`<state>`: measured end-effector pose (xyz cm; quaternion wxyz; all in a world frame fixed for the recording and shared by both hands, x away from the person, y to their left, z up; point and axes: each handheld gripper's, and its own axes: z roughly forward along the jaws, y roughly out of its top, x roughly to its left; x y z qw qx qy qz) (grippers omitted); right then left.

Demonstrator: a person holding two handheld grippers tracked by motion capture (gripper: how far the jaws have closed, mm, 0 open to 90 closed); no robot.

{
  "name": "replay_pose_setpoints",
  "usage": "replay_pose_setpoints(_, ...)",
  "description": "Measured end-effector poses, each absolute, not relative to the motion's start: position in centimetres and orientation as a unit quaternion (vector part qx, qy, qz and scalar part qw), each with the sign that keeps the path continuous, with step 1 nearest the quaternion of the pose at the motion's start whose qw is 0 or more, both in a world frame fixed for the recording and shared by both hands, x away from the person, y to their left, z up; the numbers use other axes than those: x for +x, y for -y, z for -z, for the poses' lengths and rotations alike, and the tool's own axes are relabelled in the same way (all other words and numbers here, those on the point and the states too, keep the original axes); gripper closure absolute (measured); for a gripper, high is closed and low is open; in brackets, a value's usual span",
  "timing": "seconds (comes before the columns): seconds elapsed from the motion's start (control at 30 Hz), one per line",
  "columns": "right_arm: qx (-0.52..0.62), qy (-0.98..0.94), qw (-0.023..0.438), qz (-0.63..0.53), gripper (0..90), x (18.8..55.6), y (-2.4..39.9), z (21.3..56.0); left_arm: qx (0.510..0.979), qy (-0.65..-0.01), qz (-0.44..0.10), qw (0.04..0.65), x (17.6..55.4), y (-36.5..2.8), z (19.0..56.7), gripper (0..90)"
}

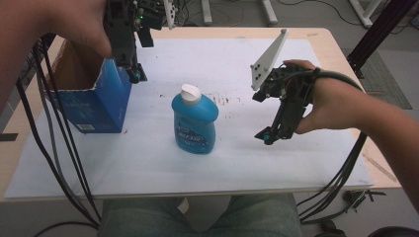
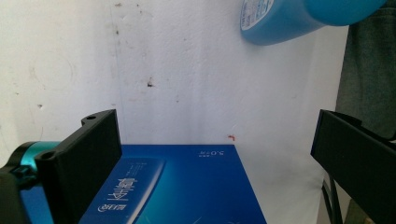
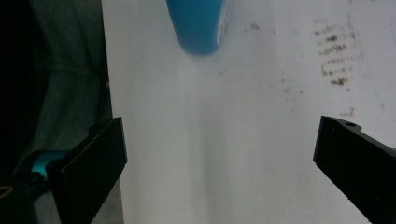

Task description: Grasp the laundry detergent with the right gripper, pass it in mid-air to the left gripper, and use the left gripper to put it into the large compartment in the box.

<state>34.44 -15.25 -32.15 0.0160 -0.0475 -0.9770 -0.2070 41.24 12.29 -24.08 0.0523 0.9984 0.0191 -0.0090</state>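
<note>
Centrally, the upright bottle (image 1: 194,123) was positioned left of the nearer right hand-held gripper (image 1: 267,137), whose jaws were spread wide, empty.

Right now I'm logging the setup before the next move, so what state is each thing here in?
Blue plastic bottle with white cap: upright, cap shut, free of both claws.
Blue cardboard box: upright, top open, at the sheet's left edge.
Left claw: open, above the box's right wall, holding nothing.
Right claw: open, empty, right of the bottle.
White sheet: flat, brown stains.
</note>
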Motion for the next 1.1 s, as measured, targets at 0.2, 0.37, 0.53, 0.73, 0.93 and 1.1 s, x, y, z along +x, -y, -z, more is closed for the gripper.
replay_pose_setpoints(0.2, -0.068, 0.965, 0.025, 0.253, 1.7, 34.1, 14.6, 34.0, 0.999, -0.019, 0.009, 0.05, 41.2, -12.4, 24.1, 1.7)
replay_pose_setpoints(0.37, -0.075, 0.956, 0.026, 0.281, 1.7, 34.0, 14.1, 35.0, 0.998, -0.02, 0.01, 0.05, 41.2, -12.5, 24.2, 1.7)
replay_pose_setpoints(0.53, -0.088, 0.946, 0.031, 0.31, 1.7, 34.1, 13.5, 35.9, 0.999, -0.019, 0.012, 0.05, 41.2, -12.3, 24.3, 1.7)
replay_pose_setpoints(0.73, -0.092, 0.938, 0.034, 0.333, 1.7, 34.1, 12.6, 36.8, 0.998, -0.017, 0.011, 0.051, 41.4, -12.3, 24.4, 1.6)
replay_pose_setpoints(0.93, -0.093, 0.929, 0.033, 0.357, 1.7, 34.0, 11.8, 37.3, 0.998, -0.022, 0.012, 0.051, 41.4, -12.5, 24.4, 1.7)
replay_pose_setpoints(1.1, -0.091, 0.924, 0.04, 0.37, 1.7, 33.7, 11.2, 38.1, 0.998, -0.022, 0.011, 0.051, 41.3, -12.5, 24.4, 1.6)
